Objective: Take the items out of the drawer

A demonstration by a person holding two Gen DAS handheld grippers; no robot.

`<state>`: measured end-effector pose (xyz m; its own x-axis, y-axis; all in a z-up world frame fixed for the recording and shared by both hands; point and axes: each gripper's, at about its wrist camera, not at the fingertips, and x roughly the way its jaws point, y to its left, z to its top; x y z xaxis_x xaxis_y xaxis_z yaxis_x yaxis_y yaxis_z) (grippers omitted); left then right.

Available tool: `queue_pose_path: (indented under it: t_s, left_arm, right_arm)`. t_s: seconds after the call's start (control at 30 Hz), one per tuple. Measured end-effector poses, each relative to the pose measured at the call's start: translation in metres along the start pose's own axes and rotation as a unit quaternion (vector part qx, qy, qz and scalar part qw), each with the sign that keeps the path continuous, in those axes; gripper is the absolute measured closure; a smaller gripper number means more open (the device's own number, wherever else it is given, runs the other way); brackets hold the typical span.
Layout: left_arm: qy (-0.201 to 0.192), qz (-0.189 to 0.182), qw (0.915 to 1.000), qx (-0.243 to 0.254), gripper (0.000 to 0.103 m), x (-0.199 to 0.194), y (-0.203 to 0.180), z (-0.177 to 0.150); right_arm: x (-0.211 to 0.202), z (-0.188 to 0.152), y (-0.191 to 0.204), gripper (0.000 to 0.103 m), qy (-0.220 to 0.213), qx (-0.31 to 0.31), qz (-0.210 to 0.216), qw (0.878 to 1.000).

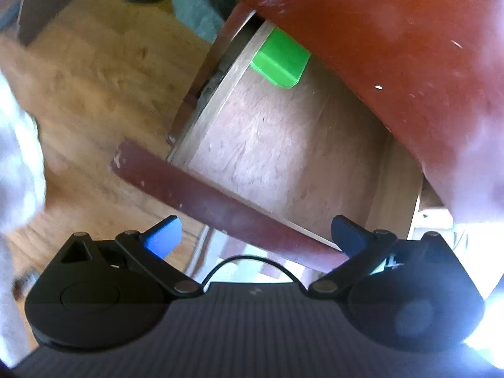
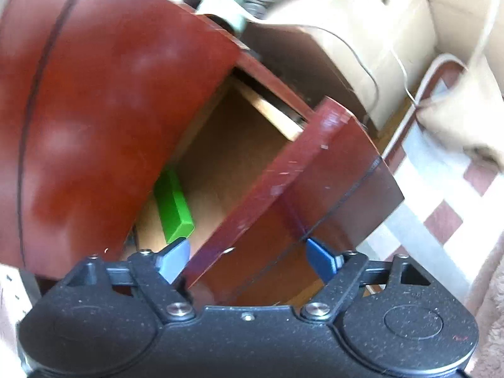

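Note:
A reddish-brown table has its drawer [image 1: 283,157] pulled open, with a bare plywood floor. A green block [image 1: 280,58] lies at the drawer's back left, partly under the tabletop [image 1: 393,47]. My left gripper [image 1: 255,236] is open and empty, above the drawer's dark front panel [image 1: 220,201]. In the right wrist view the green block [image 2: 173,208] lies just ahead of my left fingertip. My right gripper [image 2: 249,260] is open and empty, straddling the drawer front [image 2: 283,189].
Light wooden floor [image 1: 94,94] lies left of the table, with a teal cloth [image 1: 195,9] at the back. A beige cabinet [image 2: 346,47] with cords and a checked rug [image 2: 441,214] lie to the right.

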<state>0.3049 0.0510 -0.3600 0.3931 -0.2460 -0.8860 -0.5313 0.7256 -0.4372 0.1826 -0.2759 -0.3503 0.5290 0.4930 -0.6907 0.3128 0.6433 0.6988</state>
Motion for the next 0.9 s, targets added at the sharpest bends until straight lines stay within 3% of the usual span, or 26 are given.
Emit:
queue_pose_path:
  t_s: [0.27, 0.5, 0.9]
  left_arm:
    - [0.004, 0.009, 0.9999, 0.004, 0.0, 0.009, 0.012, -0.024]
    - [0.069, 0.042, 0.9964, 0.026, 0.0, 0.007, 0.016, -0.04]
    - [0.089, 0.056, 0.994, 0.03, 0.0, -0.004, 0.019, -0.062]
  right_arm:
    - [0.008, 0.0, 0.006, 0.012, 0.014, -0.037, -0.036, 0.999]
    - [-0.004, -0.003, 0.014, 0.012, 0.071, -0.074, -0.096, 0.99]
    - [0.012, -0.019, -0.003, 0.006, 0.11, -0.05, -0.075, 0.99]
